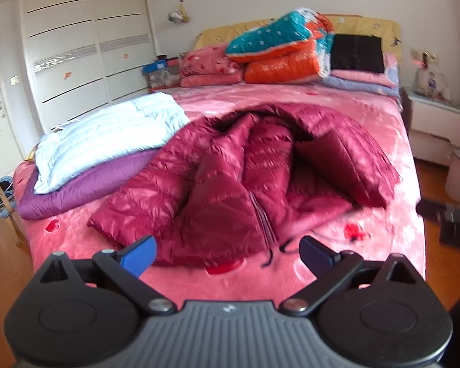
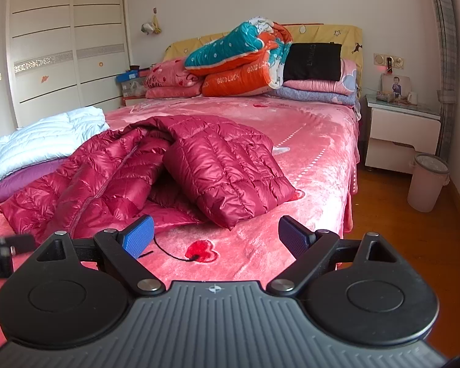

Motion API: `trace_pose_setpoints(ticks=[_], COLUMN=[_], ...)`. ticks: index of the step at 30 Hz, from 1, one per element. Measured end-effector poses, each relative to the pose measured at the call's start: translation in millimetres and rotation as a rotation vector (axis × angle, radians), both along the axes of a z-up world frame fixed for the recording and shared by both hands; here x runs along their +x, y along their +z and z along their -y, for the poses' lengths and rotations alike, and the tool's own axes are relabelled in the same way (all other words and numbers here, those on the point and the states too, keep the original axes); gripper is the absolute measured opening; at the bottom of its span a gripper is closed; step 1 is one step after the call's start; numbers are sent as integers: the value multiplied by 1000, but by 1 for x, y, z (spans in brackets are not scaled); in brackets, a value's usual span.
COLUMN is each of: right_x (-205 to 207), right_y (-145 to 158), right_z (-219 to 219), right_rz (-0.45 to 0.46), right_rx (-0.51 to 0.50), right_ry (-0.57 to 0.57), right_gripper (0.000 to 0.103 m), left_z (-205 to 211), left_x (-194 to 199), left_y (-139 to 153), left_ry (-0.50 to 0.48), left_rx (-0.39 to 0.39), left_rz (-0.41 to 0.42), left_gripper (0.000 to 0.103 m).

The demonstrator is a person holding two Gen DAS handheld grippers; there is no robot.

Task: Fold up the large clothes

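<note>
So the dark red puffer jacket [image 1: 230, 168] is still a rumpled heap in the middle of the bed [image 2: 306, 153], nowhere near folded: front hanging open, zipper edge and drawstrings trailing toward the near edge, one panel flopped over on the right side. Off to the left there's a light blue jacket [image 1: 107, 141] stacked flat on a purple one [image 1: 86, 184], and those two look done already, so this red one seems to be the piece left to do. The left claw [image 1: 227, 253] is spread wide and holding nothing, hovering just short of the jacket's hem. The right claw [image 2: 216, 236] is also wide and empty, over bare blanket near the loose black cord [image 2: 168, 251]. Basically the fold on this one hasn't started; it probably needs spreading flat first.
</note>
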State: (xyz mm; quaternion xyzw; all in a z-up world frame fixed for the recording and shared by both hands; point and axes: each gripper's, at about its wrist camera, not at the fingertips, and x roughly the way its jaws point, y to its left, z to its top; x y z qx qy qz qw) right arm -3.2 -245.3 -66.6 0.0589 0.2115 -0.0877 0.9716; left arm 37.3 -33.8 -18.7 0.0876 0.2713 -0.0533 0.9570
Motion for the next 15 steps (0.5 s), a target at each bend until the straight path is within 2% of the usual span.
trace_pose_setpoints(ticks=[15], right_x=[18], right_y=[-9], right_z=[13], right_rz=[-13], right_rx=[-27], right_ry=[-23], right_gripper=[103], left_z=[29], left_x=[28], left_y=[40], left_ry=[-1], left_rx=[5], left_rz=[85], left_gripper=[100])
